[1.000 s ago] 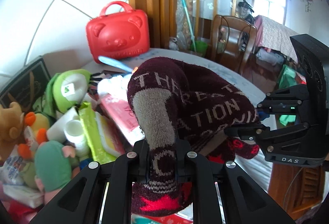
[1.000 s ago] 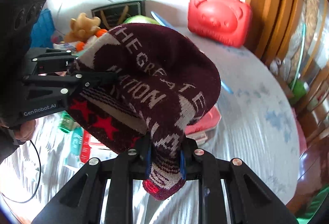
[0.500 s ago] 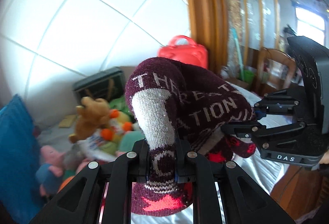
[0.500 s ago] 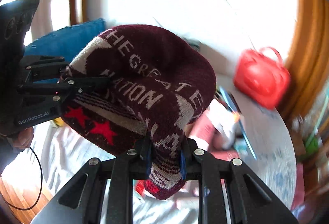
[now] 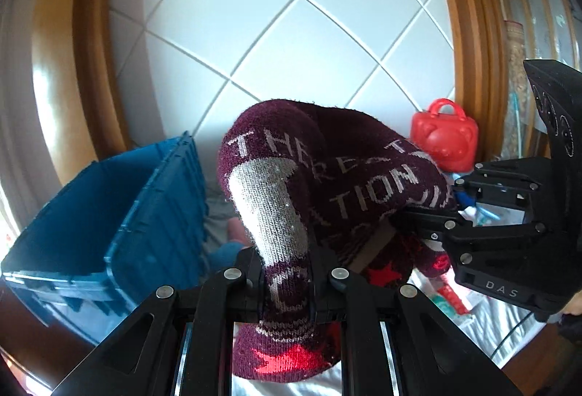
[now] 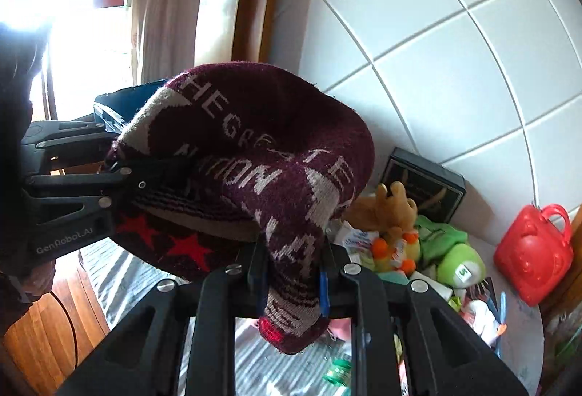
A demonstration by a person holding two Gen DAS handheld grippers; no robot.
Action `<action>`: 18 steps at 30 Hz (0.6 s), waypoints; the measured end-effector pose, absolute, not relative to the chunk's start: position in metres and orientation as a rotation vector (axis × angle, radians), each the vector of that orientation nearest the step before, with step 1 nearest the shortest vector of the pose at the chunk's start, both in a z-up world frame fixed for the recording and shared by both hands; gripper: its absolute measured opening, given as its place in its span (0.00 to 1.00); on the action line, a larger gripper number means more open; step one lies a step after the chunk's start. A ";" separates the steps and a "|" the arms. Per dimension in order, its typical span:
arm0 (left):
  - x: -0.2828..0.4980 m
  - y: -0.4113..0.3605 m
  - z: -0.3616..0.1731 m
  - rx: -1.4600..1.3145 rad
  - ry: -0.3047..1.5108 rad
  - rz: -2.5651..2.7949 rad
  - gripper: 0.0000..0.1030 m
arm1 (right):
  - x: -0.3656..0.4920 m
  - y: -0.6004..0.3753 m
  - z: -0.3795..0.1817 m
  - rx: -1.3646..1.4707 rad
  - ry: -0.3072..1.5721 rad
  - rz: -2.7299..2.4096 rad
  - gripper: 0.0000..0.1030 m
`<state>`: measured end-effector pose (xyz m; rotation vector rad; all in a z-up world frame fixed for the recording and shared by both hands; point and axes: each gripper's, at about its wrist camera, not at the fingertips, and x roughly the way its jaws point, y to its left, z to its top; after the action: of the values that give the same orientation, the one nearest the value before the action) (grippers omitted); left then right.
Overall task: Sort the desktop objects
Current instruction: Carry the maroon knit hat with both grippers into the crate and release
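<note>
L gripper: fingers pinched tight on the maroon knit hat, cloth bunched btwn them. R gripper: fingers likewise clamped on the hat's other edge. Hat hangs stretched btwn both, up off the desk. In L view, blue crate at 9 o'clock of hat, red bear case at 2 o'clock by tiled wall. In R view, plush toys w/ green one at 4 o'clock, piled on desk.
</note>
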<state>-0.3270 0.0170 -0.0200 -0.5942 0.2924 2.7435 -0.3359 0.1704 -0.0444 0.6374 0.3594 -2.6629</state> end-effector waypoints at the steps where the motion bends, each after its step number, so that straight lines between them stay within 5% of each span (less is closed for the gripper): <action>1: -0.329 0.000 -0.014 -0.584 0.293 2.757 0.15 | -0.339 0.155 -0.039 0.618 0.355 -2.654 0.19; 18: -0.469 -0.253 0.049 -0.657 0.300 2.900 0.16 | -0.478 -0.133 0.037 0.648 0.250 -2.607 0.19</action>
<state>-0.4687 -0.2527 0.0488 -0.6569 0.2996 2.9003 -0.4778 -0.1330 0.0367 0.6485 0.2496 -2.6074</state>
